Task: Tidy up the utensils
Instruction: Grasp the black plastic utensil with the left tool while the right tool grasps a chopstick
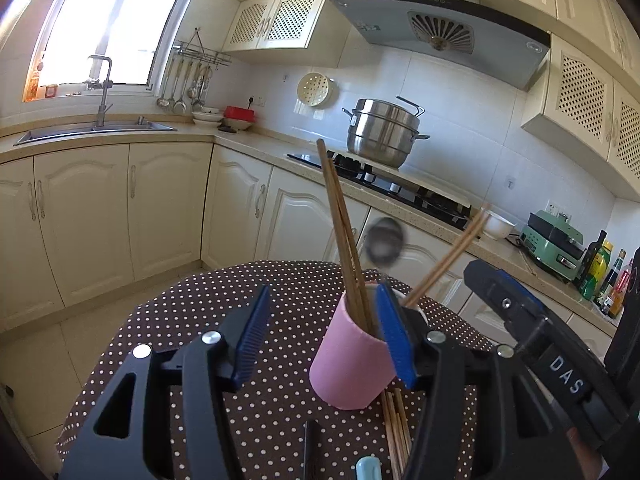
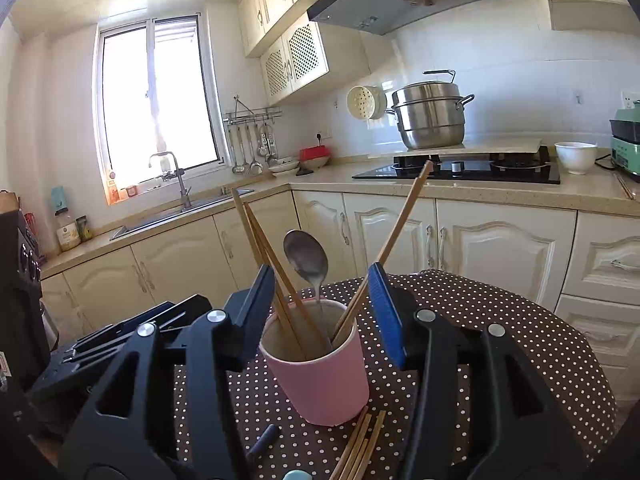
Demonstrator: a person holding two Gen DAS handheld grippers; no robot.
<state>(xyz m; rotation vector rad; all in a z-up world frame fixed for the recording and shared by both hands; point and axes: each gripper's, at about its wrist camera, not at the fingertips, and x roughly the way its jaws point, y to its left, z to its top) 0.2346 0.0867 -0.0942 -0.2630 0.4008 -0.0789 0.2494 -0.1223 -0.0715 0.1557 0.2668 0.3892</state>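
A pink cup (image 2: 320, 376), smooth-walled and matte like paper or plastic with a pale inner lining, stands on the round surface (image 2: 480, 320), which is covered in a dark brown cloth dotted with small white spots. Inside the cup lean slim wooden chopsticks (image 2: 260, 248), square-ended and light brown, some slanting left and one (image 2: 404, 216) slanting right, together with a metal spoon (image 2: 306, 258) whose dull oval bowl stands uppermost. In the left wrist view that spoon bowl is smeared by blur.

More bare wooden chopsticks (image 2: 362, 444) lie flat on the cloth at the near foot of the cup, their near ends cut off by the lower frame edge. A short dark stick-like object (image 2: 264, 438) lies beside them; what it is cannot be made out. A pale blue rounded piece (image 1: 368, 468) shows at the bottom edge, mostly cut off.

The right tongs (image 2: 322, 304), black-framed with ribbed blue pads, stand partly apart on either side of the cup's upper part, with no pad pressing on it; the left pad covers part of the left-leaning chopsticks.

The left tongs (image 1: 320, 328) are also parted about halfway. The cup sits toward their right pad, which hides part of the rim; whether that pad touches the cup wall cannot be told, and the left pad is clear of it.
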